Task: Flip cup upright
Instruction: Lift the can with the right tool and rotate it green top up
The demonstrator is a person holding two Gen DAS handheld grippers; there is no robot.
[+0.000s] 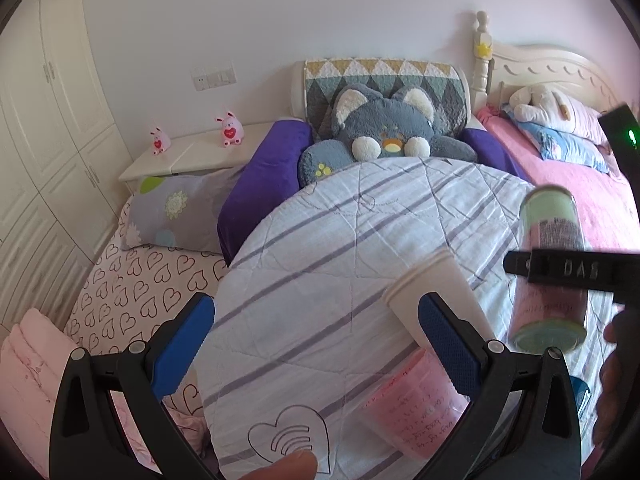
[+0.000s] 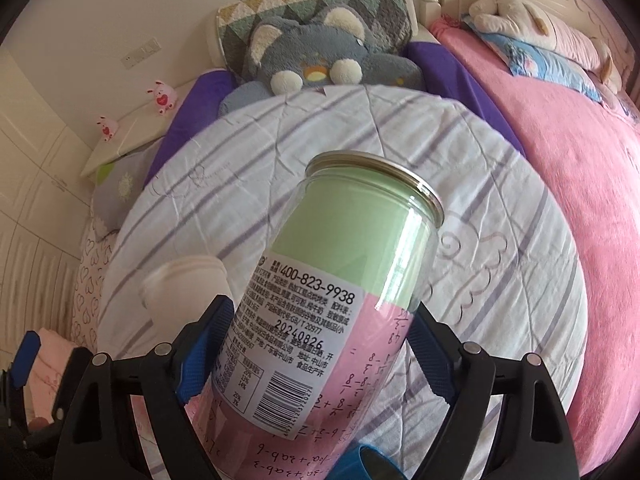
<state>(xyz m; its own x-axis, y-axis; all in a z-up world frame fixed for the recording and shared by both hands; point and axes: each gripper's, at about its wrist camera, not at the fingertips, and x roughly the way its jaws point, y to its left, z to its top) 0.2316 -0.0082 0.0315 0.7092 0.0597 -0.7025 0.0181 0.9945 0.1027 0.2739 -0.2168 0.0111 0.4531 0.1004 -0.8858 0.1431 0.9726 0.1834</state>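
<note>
A clear cup [image 2: 332,292] with green and pink lining and a white label is held in my right gripper [image 2: 320,356], tilted, its metal-rimmed mouth pointing up and away. In the left wrist view the same cup [image 1: 552,268] hangs at the right with the right gripper's finger [image 1: 568,270] across it. My left gripper [image 1: 316,348] is open and empty above the striped quilt [image 1: 320,260]. A white paper cup [image 1: 436,284] stands upside down beside its right finger. A pink cup [image 1: 416,404] lies below it.
The round striped surface sits between beds. A grey plush cat [image 1: 384,128], purple cushions [image 1: 260,184] and a pink bed [image 1: 560,176] lie behind. A white nightstand [image 1: 192,156] and wardrobe [image 1: 48,140] are at the left. A blue object [image 2: 368,464] is at the bottom.
</note>
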